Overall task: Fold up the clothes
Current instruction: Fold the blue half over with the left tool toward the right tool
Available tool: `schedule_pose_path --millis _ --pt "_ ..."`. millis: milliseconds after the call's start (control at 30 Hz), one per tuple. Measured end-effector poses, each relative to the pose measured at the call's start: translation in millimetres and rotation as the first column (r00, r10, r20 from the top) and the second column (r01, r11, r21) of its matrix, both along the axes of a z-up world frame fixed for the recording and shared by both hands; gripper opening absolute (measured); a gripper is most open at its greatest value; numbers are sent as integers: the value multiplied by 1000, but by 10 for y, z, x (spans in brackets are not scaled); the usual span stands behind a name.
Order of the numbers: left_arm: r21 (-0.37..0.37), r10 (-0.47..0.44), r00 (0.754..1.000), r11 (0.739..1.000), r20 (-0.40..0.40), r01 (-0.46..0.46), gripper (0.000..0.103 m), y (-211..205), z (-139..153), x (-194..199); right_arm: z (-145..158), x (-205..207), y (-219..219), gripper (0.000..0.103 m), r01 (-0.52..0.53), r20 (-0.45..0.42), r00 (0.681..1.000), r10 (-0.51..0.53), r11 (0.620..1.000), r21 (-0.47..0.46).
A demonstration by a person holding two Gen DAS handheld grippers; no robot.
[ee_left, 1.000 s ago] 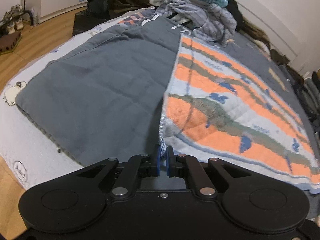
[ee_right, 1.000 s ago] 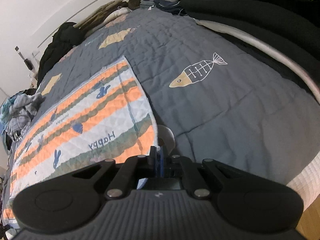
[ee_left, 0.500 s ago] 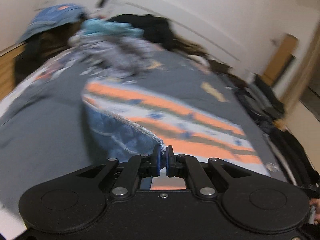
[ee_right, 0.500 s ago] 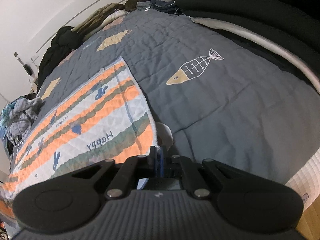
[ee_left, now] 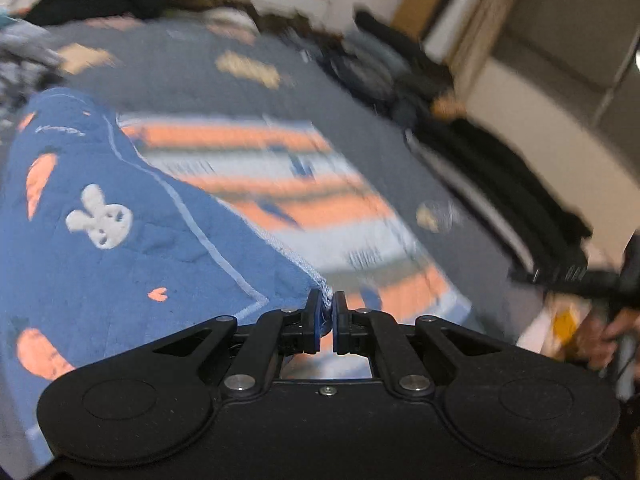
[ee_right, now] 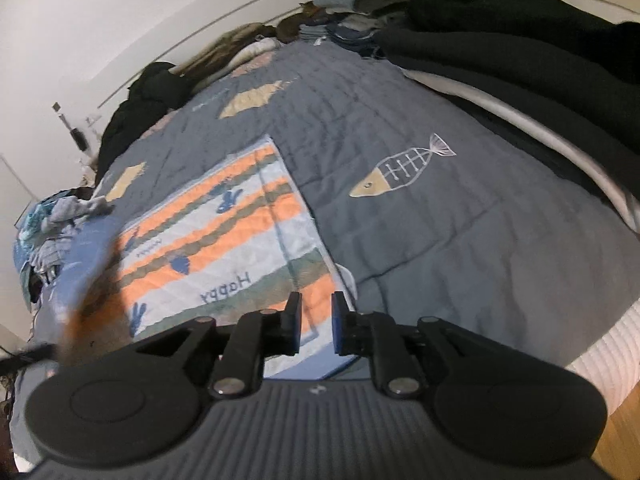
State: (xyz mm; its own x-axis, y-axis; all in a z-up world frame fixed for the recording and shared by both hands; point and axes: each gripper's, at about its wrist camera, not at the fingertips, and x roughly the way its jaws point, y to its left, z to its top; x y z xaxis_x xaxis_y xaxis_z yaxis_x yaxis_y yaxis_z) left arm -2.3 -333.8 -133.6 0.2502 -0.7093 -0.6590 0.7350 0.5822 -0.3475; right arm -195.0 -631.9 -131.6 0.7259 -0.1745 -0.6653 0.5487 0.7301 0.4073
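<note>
One striped blanket (ee_right: pixel 224 240), corner pinched in left tongs (ee_left: pixel 326 312); right tongs (ee_right: pixel 316 320) spread, holding nothing

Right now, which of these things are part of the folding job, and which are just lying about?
In the job:
- striped blanket, its blue underside being carried over
- left gripper, shut on the blanket's corner
- right gripper, open

Lying about:
- grey bedspread with a fish
- black clothes
- crumpled laundry
</note>
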Motion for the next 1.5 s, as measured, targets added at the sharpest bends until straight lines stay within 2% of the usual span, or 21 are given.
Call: schedule_pose_path --millis 133,200,267,300,333,400,533,633,733,833,967,1033,1133,1400,1500 --pt "149 -23 1000 989 12 21 6 -326 -366 -98 3 49 92 19 -33 7 999 33 999 17" --pt "189 -40 999 981 19 35 7 -336 -460 -110 -15 105 178 22 -54 -1 999 54 998 17" --pt "192 -64 998 980 23 59 8 -222 -426 -140 -21 161 289 25 -77 -6 997 77 997 17" --pt "197 -73 997 978 31 65 19 -162 -383 -164 -16 202 348 26 -94 -3 996 94 995 19" --pt "201 -74 996 978 45 63 37 -114 -319 -186 -11 244 408 27 -111 0 994 111 994 22" --pt "171 -63 995 984 75 50 47 52 -194 -226 -1 329 527 29 -145 7 989 145 989 28" --pt "88 -10 994 996 105 0 47 393 2 -263 20 579 863 30 -231 7 973 231 973 10" --pt "51 52 993 997 103 -57 47 580 34 -244 -15 802 1116 31 -296 11 955 296 955 19" --pt "9 140 986 990 87 -141 51 718 -22 -191 -86 987 1340 31 -353 6 936 353 935 44" --pt "-88 222 974 972 33 -218 51 796 -114 -125 -181 1137 1513 31 -398 -2 917 400 914 71" --pt "-138 221 970 969 98 -206 51 855 -20 -152 -308 1233 1638 31 -414 -34 908 418 906 87" --pt "-171 246 967 958 67 -232 51 929 -14 -104 -348 1249 1668 31 -414 -52 906 419 907 80" --pt "-177 271 962 949 27 -262 51 980 -36 -33 -409 1272 1714 31 -415 -79 904 419 907 69" --pt "-187 271 962 947 27 -262 51 1058 -45 -42 -488 1424 1796 30 -416 -107 901 421 907 66" --pt "-203 276 961 941 2 -270 51 1103 -48 -20 -474 1469 1822 18 -422 -110 897 427 904 65"
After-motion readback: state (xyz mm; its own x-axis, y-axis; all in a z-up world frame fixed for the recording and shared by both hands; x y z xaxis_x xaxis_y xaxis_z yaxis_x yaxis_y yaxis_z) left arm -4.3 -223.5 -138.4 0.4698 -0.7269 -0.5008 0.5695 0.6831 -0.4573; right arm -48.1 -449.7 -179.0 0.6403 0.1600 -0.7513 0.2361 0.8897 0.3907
